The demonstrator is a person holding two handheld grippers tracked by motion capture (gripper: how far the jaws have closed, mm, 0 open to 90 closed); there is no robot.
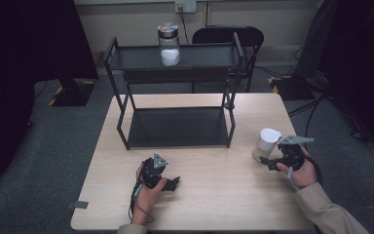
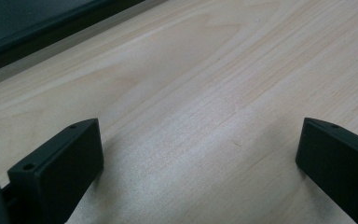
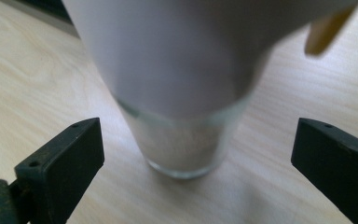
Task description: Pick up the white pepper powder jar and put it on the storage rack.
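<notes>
Right tongs [image 3: 193, 154], jaws wide, bracket white-capped glass jar [image 3: 182, 102] w/o touching, lined up to grab; left tongs [image 2: 198, 158] rest released on counter [image 1: 214, 195].

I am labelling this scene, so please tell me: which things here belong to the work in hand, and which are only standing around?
In the work:
- right gripper, open, jaws either side of the glass
- glass with a white label, on the table

Only standing around:
- left gripper, open over bare wood
- black rack
- lidded jar on its top shelf
- chair

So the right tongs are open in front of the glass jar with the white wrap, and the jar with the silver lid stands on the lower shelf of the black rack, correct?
Not quite. The jar with the silver lid stands on the upper shelf of the black rack, as the high view shows. The right tongs are indeed open before the wrapped jar.
</notes>
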